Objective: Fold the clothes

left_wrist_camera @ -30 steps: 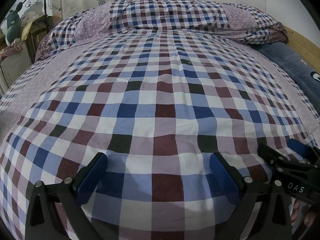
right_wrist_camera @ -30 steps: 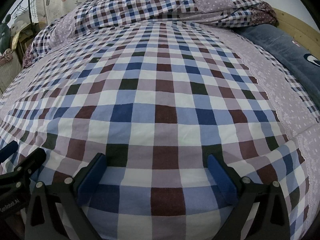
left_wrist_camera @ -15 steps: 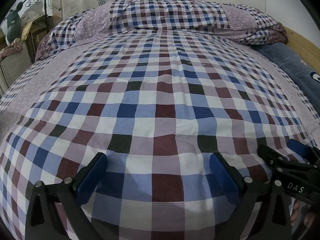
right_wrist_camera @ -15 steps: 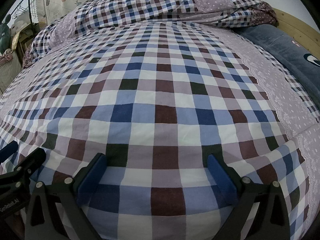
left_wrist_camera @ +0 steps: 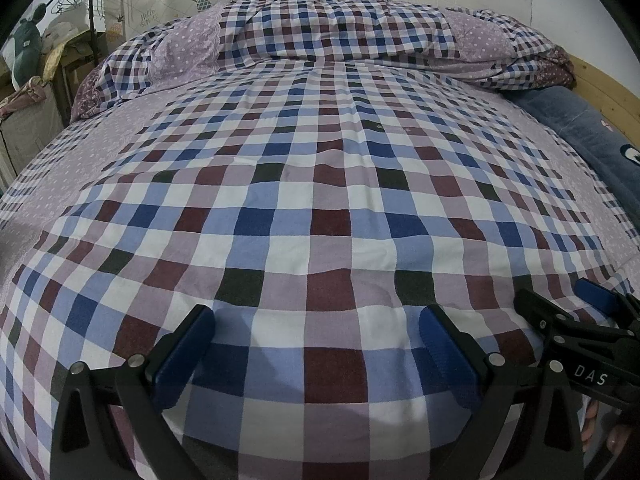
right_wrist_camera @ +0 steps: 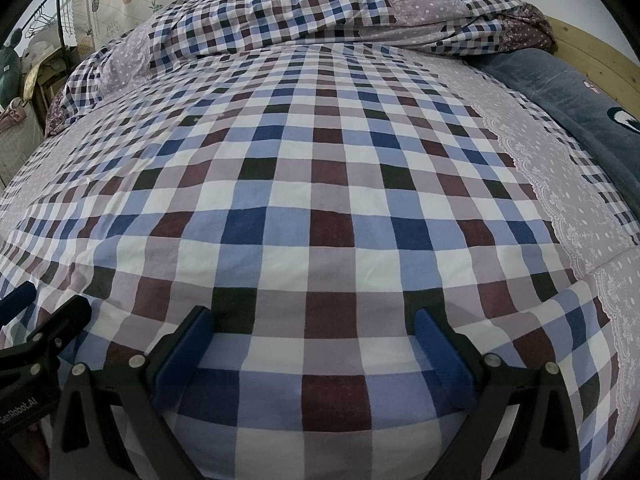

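A bed covered by a checked sheet [left_wrist_camera: 320, 184] [right_wrist_camera: 320, 184] in blue, maroon, lilac and white fills both views; no loose garment shows on it. My left gripper [left_wrist_camera: 316, 320] is open just above the sheet near the bed's front edge, nothing between its blue pads [left_wrist_camera: 180, 356]. My right gripper [right_wrist_camera: 312, 320] is open the same way beside it, pads [right_wrist_camera: 440, 356] spread over the sheet. The right gripper's fingers [left_wrist_camera: 560, 320] show at the lower right of the left wrist view, and the left gripper's fingers [right_wrist_camera: 40, 328] at the lower left of the right wrist view.
A bunched checked and dotted quilt [left_wrist_camera: 360, 32] [right_wrist_camera: 320, 20] lies across the head of the bed. A dark blue blanket [left_wrist_camera: 580, 132] [right_wrist_camera: 568, 92] runs along the right side by a wooden frame [right_wrist_camera: 592, 56]. A clothes rack with hangers [left_wrist_camera: 80, 4] and clutter stand at the left.
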A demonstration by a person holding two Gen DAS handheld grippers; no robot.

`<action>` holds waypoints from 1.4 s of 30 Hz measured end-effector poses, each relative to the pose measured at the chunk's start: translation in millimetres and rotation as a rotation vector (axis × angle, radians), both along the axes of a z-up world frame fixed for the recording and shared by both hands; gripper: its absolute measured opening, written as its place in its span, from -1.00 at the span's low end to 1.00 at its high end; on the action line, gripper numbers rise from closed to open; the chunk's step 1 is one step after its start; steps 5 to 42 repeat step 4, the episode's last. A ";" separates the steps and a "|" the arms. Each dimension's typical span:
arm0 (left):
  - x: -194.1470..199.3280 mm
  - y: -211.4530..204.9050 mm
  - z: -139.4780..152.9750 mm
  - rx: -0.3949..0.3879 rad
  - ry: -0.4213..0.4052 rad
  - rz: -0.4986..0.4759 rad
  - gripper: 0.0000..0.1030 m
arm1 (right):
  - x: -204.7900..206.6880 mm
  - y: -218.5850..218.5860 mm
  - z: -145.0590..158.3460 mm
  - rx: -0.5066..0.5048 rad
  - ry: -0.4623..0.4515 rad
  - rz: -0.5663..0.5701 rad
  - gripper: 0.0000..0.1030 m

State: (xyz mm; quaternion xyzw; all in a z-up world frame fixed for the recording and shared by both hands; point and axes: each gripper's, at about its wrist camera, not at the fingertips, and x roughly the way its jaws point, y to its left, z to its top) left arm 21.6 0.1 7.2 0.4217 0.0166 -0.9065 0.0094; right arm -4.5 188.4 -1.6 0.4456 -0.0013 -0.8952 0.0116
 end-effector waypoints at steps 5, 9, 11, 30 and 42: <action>0.8 -0.3 -0.4 -0.001 0.000 0.000 1.00 | 0.0 0.1 -0.1 0.000 0.000 0.000 0.99; 0.8 -0.3 -0.4 -0.001 0.000 0.000 1.00 | 0.0 0.1 -0.1 0.000 0.000 0.000 0.99; 0.8 -0.3 -0.4 -0.001 0.000 0.000 1.00 | 0.0 0.1 -0.1 0.000 0.000 0.000 0.99; 0.8 -0.3 -0.4 -0.001 0.000 0.000 1.00 | 0.0 0.1 -0.1 0.000 0.000 0.000 0.99; 0.8 -0.3 -0.4 -0.001 0.000 0.000 1.00 | 0.0 0.1 -0.1 0.000 0.000 0.000 0.99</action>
